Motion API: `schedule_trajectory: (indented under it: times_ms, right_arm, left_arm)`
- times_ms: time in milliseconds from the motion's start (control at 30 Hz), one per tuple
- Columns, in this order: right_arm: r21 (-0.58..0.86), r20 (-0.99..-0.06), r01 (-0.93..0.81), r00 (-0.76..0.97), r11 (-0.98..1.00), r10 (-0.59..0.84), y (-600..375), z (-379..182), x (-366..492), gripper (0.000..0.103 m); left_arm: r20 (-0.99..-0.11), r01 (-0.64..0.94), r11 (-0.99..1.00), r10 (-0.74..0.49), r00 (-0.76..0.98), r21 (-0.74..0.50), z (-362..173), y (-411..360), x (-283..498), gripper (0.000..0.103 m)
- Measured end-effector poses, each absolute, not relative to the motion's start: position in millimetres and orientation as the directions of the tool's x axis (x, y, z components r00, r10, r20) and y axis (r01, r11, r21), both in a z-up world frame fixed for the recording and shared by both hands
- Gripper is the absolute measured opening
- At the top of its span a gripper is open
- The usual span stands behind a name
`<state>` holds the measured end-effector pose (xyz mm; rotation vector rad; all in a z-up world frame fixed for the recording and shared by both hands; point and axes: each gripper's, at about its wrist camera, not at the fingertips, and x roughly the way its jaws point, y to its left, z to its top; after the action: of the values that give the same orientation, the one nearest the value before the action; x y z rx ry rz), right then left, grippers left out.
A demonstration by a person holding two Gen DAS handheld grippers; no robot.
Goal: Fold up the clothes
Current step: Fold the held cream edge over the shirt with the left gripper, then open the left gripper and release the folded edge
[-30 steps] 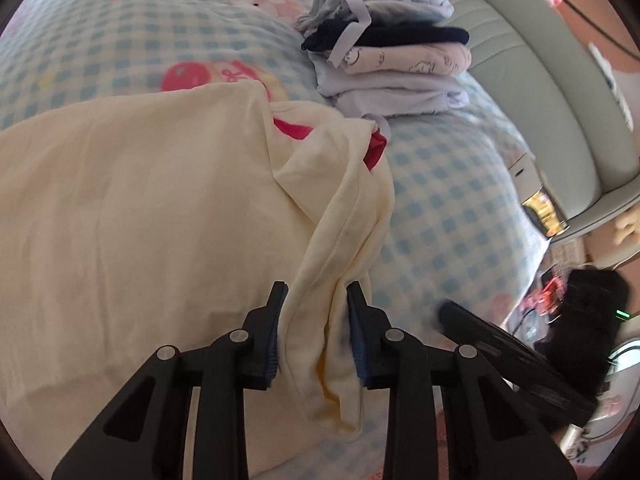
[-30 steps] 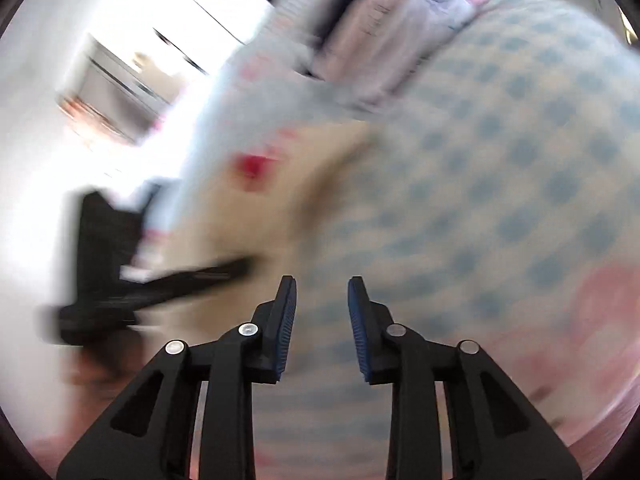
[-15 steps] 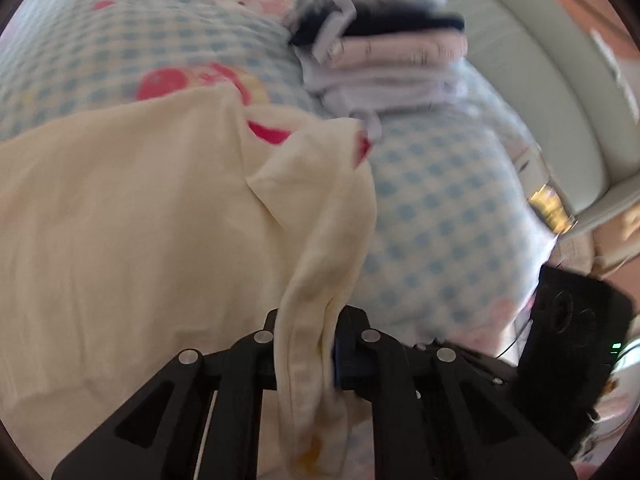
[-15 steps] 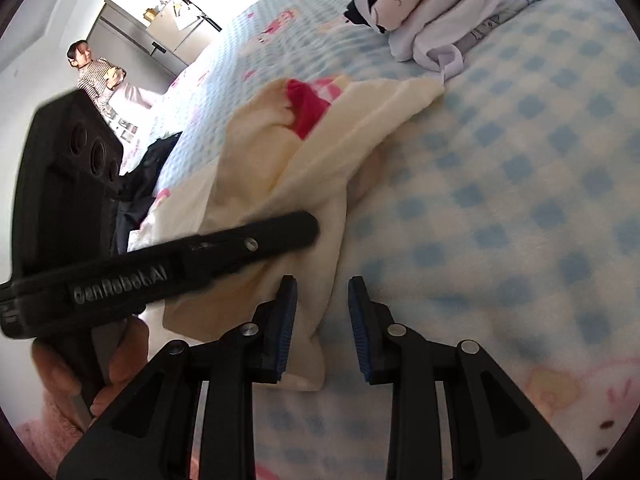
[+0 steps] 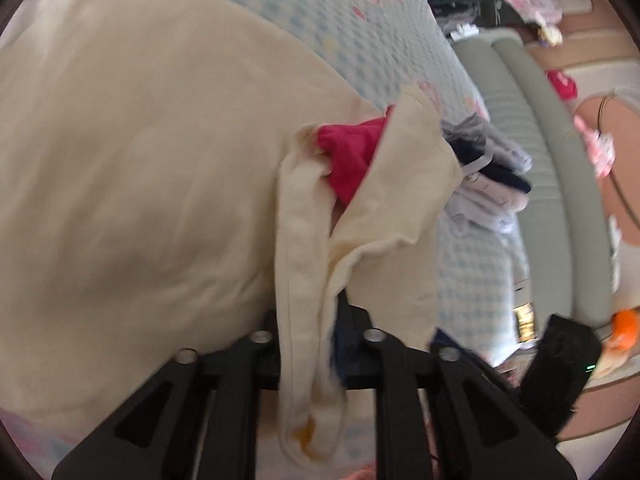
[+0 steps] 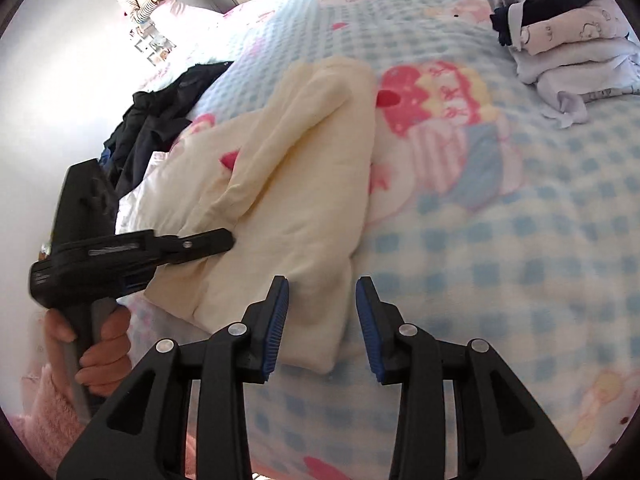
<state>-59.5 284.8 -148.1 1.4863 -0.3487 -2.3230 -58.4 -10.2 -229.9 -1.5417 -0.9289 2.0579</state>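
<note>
Jaws of left gripper (image 5: 316, 320) pinch cream garment (image 5: 160, 160); right gripper (image 6: 322, 322) jaws spread, empty.

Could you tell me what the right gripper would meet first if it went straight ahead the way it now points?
Most likely the near corner of the cream garment, which lies just beyond the open right gripper; depth is unclear, so it might graze the checked bedspread beside it.

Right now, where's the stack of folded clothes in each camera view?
Left wrist: stack of folded clothes at right of centre, partly behind the cream garment.
Right wrist: stack at top right, on the checked blanket.
Shared landmark: the cream garment.
</note>
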Motion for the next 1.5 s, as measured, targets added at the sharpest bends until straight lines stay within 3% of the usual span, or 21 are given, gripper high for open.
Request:
schedule_trajectory:
  times_ms: [33, 100, 200, 267, 300, 400, 567, 667, 933, 967, 1000, 1033, 1067, 1133, 1233, 1333, 1500]
  right_arm:
    - [0.409, -0.812, 0.155, -0.388, -0.899, -0.436, 284.9, -149.7, -59.2, 0.036]
    - [0.405, -0.817, 0.149, -0.384, -0.902, -0.431, 281.7, -156.2, -60.6, 0.037]
    - [0.330, -0.864, 0.128, -0.358, -0.935, -0.354, 276.9, -175.6, -62.3, 0.039]
    - [0.340, -0.868, 0.094, -0.352, -0.936, -0.350, 279.1, -184.6, -58.8, 0.039]
    - [0.362, -0.859, 0.074, -0.360, -0.929, -0.363, 283.0, -184.7, -55.2, 0.039]
    - [0.371, -0.859, 0.040, -0.365, -0.928, -0.359, 289.6, -182.2, -47.2, 0.039]
    - [0.293, -0.856, 0.024, -0.439, -0.956, -0.273, 291.0, -158.6, -42.5, 0.039]
    - [0.280, -0.844, 0.061, -0.460, -0.958, -0.276, 286.0, -144.6, -51.2, 0.039]
    - [0.213, -0.868, 0.084, -0.441, -0.974, -0.228, 289.6, -125.4, -117.3, 0.040]
    - [0.192, -0.880, 0.074, -0.430, -0.979, -0.204, 290.6, -127.9, -123.7, 0.040]
    - [0.169, -0.891, 0.056, -0.419, -0.984, -0.177, 290.9, -132.6, -130.1, 0.040]
    - [0.164, -0.896, 0.045, -0.411, -0.985, -0.168, 291.4, -136.8, -134.9, 0.040]
    - [0.187, -0.893, 0.041, -0.408, -0.981, -0.187, 292.3, -140.1, -137.3, 0.040]
    - [0.233, -0.886, 0.034, -0.404, -0.972, -0.227, 294.1, -146.5, -142.0, 0.040]
    - [0.227, -0.885, 0.059, -0.403, -0.972, -0.232, 290.6, -150.6, -146.0, 0.040]
    - [0.081, -0.904, 0.007, -0.421, -0.997, -0.077, 292.0, -151.8, -153.2, 0.040]
    - [0.203, -0.883, 0.012, -0.429, -0.979, -0.189, 294.8, -150.0, -168.9, 0.040]
  left_arm:
    - [-0.677, 0.042, -0.703, 0.664, -0.317, -0.710, -226.3, -8.9, -54.8, 0.047]
    - [-0.675, -0.016, -0.720, 0.658, -0.335, -0.694, -218.7, -5.3, -47.1, 0.057]
    - [-0.742, -0.078, -0.803, 0.579, -0.339, -0.591, -210.0, 1.4, -36.5, 0.056]
    - [-0.806, -0.093, -0.878, 0.469, -0.362, -0.469, -209.0, 4.5, -32.1, 0.033]
    - [-0.842, -0.094, -0.920, 0.387, -0.375, -0.381, -209.6, 5.8, -31.2, 0.012]
    - [-0.829, -0.035, -0.905, 0.405, -0.385, -0.425, -211.3, -9.2, -28.8, 0.011]
    - [-0.814, -0.023, -0.908, 0.386, -0.434, -0.418, -194.6, -23.2, -21.1, 0.017]
    - [-0.811, -0.088, -0.937, 0.338, -0.477, -0.339, -172.0, -15.7, -20.7, 0.018]
    - [-0.785, -0.319, -0.865, 0.490, -0.378, -0.387, -150.5, 40.9, -73.7, 0.018]
    - [-0.784, -0.335, -0.851, 0.511, -0.353, -0.404, -156.0, 51.2, -81.7, 0.020]
    - [-0.782, -0.350, -0.837, 0.531, -0.328, -0.422, -161.4, 61.6, -89.8, 0.030]
    - [-0.796, -0.346, -0.850, 0.507, -0.331, -0.398, -167.3, 70.0, -98.5, 0.043]
    - [-0.812, -0.339, -0.867, 0.475, -0.340, -0.365, -173.2, 78.1, -107.5, 0.047]
    - [-0.825, -0.331, -0.896, 0.414, -0.384, -0.296, -174.3, 74.9, -111.8, 0.047]
    - [-0.843, -0.200, -0.968, 0.231, -0.486, -0.150, -177.6, 50.3, -125.5, 0.047]
    - [-0.833, -0.026, -0.970, 0.221, -0.508, -0.241, -183.4, 0.4, -128.7, 0.045]
    - [-0.795, -0.197, -0.926, 0.376, -0.476, -0.321, -180.0, 17.0, -111.1, 0.048]
